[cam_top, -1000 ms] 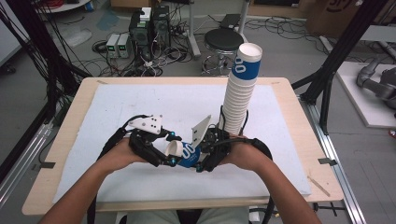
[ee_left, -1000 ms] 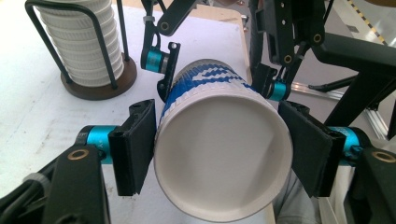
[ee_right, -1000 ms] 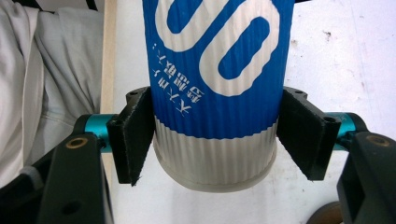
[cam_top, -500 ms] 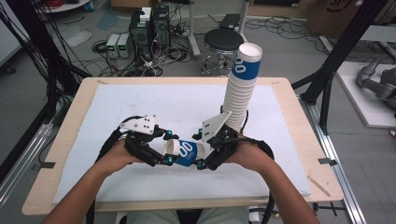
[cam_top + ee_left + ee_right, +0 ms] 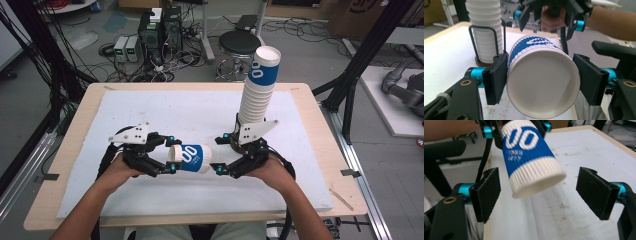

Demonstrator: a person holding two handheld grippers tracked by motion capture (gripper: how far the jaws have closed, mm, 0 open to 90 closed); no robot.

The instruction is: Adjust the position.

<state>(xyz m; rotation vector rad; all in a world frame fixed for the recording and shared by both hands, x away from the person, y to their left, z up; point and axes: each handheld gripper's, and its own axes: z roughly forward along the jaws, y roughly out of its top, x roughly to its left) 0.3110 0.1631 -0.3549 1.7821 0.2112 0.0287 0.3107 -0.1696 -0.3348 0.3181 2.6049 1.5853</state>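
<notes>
Left gripper [image 5: 170, 161] is clamped on the rim end of one blue-and-white paper cup [image 5: 191, 158], held sideways above the table's near-middle. Right gripper [image 5: 223, 152], jaws just been opening and now spread wide, sits at the cup's base end, pads not touching it. To do this well: keep the left grip firm, draw the right clear along the cup's axis, no bumping. One cup stack [image 5: 257, 90] stands in a holder toward the table's far right corner. Two grippers.

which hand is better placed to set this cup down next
Probably left. The left gripper is clamped on the rim end of the cup, while the right gripper has just opened, its jaws standing apart from the cup's base.
</notes>
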